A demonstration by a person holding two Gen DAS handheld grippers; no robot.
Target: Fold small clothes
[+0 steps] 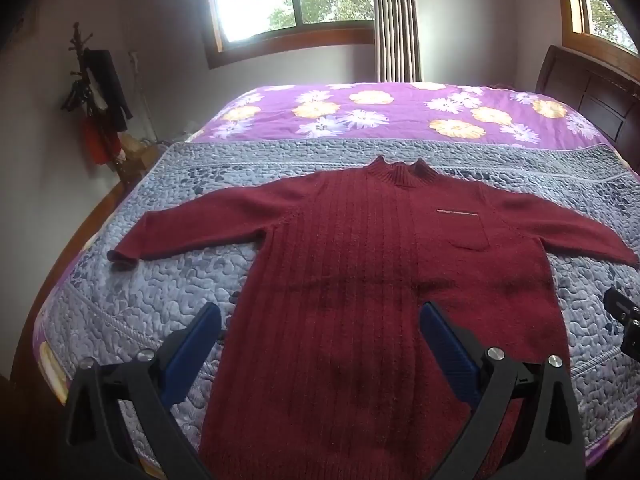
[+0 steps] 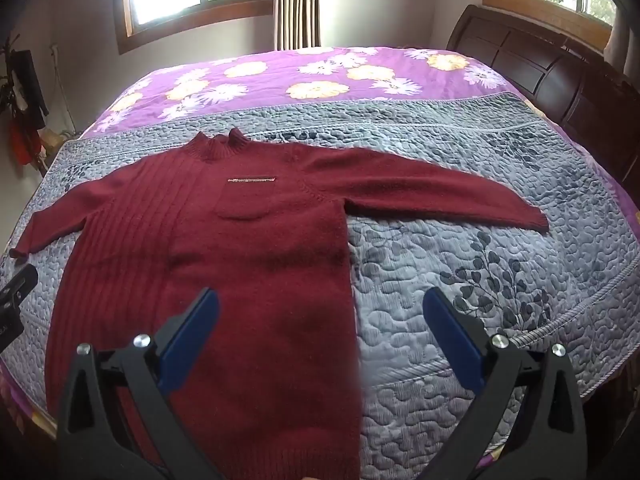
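**One red sweater spread flat, both grippers poised above its hem**

Nearest in the left wrist view, the left gripper (image 1: 320, 316) hangs over the lower body of the sweater (image 1: 360, 264). Its jaws stand wide apart and hold nothing. The left blue pad (image 1: 192, 354) sits over the grey quilt (image 1: 132, 304) just beside the sweater's left edge, and the other pad lies over the knit itself. Whether either pad touches the cloth cannot be told.

In the right wrist view, the right gripper (image 2: 320, 312) straddles the sweater's right side edge. Its jaws too are spread wide and empty: the left pad (image 2: 188, 344) is over the red knit, the right pad (image 2: 452, 340) over bare quilt. A black part of each gripper shows at the side edge of the other's view.

There is one sweater, dark red, lying face up with the hem near and the ribbed collar (image 2: 218, 146) far. Its two sleeves are stretched out, one to the left and one to the right (image 2: 432, 188). The left half of the front is ribbed. The right half carries one chest pocket (image 2: 244, 204) with a pale trim line above it.

Beyond the collar, the quilt ends and a purple flowered bedspread (image 1: 400, 108) covers the far half of the bed. A dark wooden headboard (image 2: 560, 80) stands at the right, two windows are on the far walls with a striped curtain (image 1: 396, 20) between them, and a coat stand (image 1: 100, 92) is at the far left.
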